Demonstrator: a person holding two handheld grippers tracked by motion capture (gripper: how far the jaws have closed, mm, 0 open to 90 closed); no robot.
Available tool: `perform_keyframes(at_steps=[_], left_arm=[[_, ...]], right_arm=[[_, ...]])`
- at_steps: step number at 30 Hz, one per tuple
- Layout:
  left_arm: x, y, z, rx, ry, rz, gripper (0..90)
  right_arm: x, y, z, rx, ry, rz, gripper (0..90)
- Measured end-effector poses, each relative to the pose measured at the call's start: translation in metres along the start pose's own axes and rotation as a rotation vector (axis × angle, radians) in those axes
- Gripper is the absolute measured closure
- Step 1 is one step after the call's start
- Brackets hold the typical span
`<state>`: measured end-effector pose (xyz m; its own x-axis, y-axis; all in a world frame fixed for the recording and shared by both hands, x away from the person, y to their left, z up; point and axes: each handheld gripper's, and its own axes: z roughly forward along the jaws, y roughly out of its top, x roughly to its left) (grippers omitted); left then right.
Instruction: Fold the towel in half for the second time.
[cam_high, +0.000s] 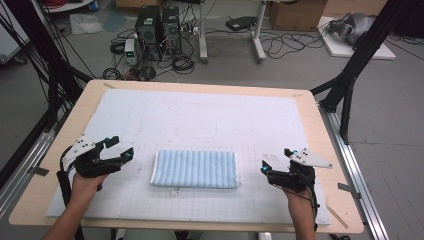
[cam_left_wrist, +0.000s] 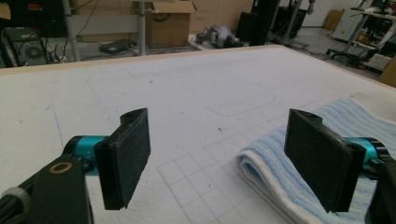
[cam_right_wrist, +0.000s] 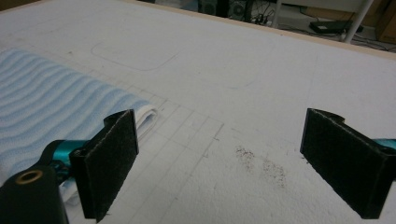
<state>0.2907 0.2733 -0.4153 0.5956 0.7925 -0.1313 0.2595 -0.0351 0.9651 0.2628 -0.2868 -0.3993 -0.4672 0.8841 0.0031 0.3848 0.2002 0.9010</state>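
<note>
Claws (cam_high: 119, 148) (cam_high: 276, 160) gape beside folded towel (cam_high: 195, 169) on white gridded mat (cam_high: 200, 120).

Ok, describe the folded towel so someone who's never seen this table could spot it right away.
Start at the wooden table with the white gridded mat over it. Near the mat's front middle, between the left gripper and the right gripper, lies the folded towel. It is the one soft, blue-and-white striped rectangle there.

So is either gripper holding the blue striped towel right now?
No, the folded towel lies flat on the mat, with the left gripper and right gripper open beside it.
</note>
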Motion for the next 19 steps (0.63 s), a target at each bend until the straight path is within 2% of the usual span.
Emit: perform_keyframes(at_steps=[19], left_arm=[[0.0007,-0.0023,0.0018,0.015,0.006,0.000,23.2]], right_arm=[[0.0004,-0.0008,0.0028,0.010,0.008,0.003,10.4]])
